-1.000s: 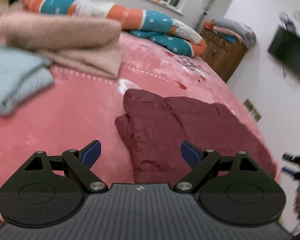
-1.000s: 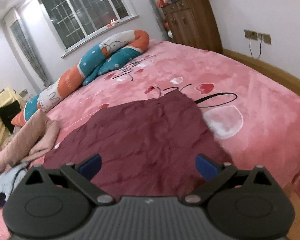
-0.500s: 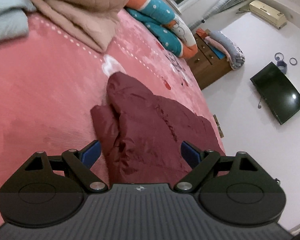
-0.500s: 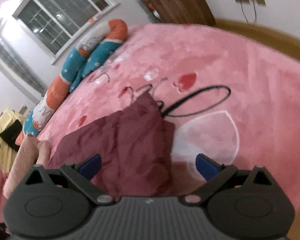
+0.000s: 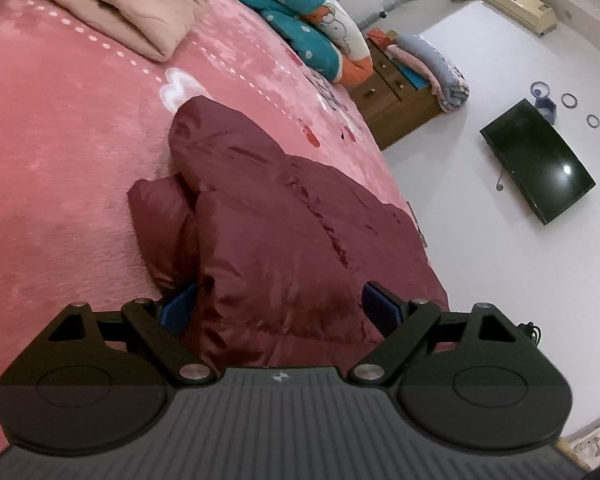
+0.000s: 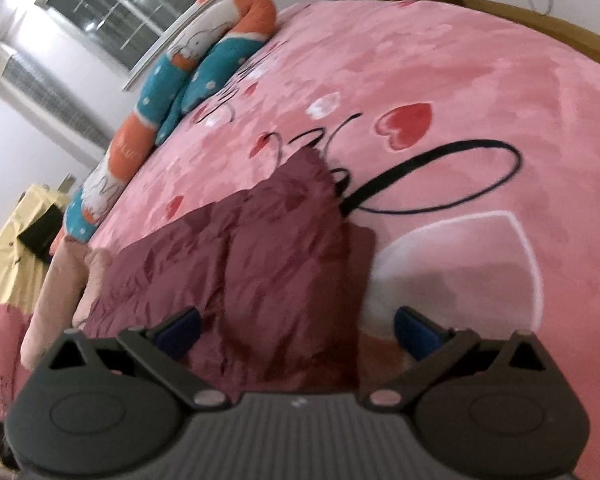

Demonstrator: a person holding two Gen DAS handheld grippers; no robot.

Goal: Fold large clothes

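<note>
I've brought my left tool (image 5: 278,306) down and in over the last second: it hung above the maroon jacket (image 5: 284,236) before, and now its spread fingers straddle the near folded edge, the left pad (image 5: 179,307) tucked against the fabric. My right tool (image 6: 296,330) has swung and dropped too, from over the middle of the jacket to its right edge, fingers still apart around that edge.
</note>
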